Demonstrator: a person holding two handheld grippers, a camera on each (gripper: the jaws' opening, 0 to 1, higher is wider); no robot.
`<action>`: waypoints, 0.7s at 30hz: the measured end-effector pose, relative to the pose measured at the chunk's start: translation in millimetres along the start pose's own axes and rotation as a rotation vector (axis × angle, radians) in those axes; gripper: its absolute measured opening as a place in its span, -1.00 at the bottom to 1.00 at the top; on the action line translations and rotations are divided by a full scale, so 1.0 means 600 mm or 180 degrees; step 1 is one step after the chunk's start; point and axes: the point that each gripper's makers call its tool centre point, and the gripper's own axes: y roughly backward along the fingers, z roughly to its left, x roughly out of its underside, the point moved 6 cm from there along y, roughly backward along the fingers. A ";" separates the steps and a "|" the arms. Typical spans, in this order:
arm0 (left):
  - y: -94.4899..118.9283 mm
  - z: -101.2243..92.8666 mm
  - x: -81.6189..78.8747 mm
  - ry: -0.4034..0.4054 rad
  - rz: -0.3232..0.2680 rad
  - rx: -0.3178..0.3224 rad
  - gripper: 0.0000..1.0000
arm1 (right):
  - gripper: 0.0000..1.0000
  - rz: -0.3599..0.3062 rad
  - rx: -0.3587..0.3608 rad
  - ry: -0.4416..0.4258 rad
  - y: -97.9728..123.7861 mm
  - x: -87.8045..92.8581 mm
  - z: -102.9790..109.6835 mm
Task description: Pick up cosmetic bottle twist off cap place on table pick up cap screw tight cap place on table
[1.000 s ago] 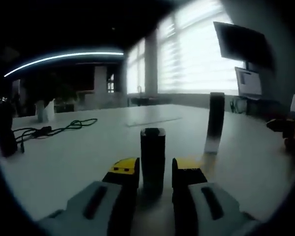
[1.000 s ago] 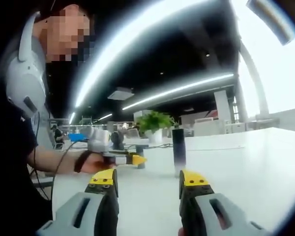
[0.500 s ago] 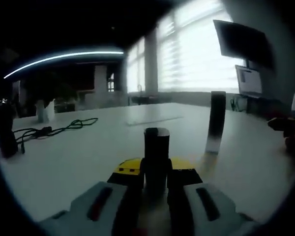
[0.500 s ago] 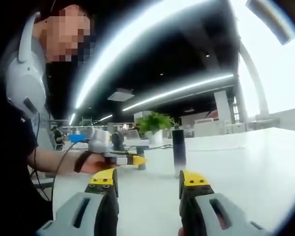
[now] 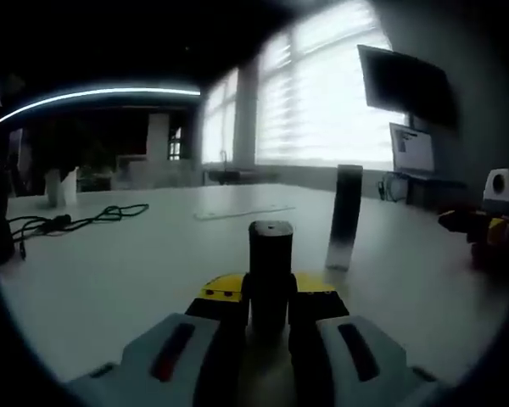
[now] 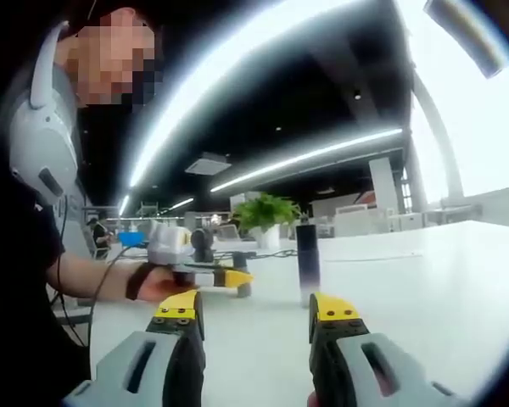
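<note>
Right now my left gripper has its yellow-tipped jaws pressed in on a small dark bottle, a squat rounded-square container with a glossy top, standing upright between them on the smooth white table. Beyond and to the right of it stands a taller, slim dark cylinder with a paler lower end, upright and well apart from the jaws. My left gripper view also takes in a black cable curling across the far left of the tabletop, bright slatted windows and a dark monitor on the right.

My right gripper holds nothing: its jaws stand wide apart above the table. From its view I see the tall cylinder just beyond the right jaw's tip, the left gripper off to the left side with my hand behind it, and the small bottle caught at its yellow tips. A potted green plant sits farther back, under long ceiling light strips.
</note>
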 end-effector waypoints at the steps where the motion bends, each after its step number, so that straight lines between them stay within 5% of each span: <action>1: 0.002 -0.003 -0.002 -0.0014 -0.0027 0.0047 -0.84 | -0.14 0.0001 0.0001 0.0001 0.000 0.000 0.000; 21: 0.075 -0.063 -0.007 -0.0120 -0.0211 0.0839 -0.84 | -0.16 0.0026 0.0037 0.0039 0.000 0.002 -0.001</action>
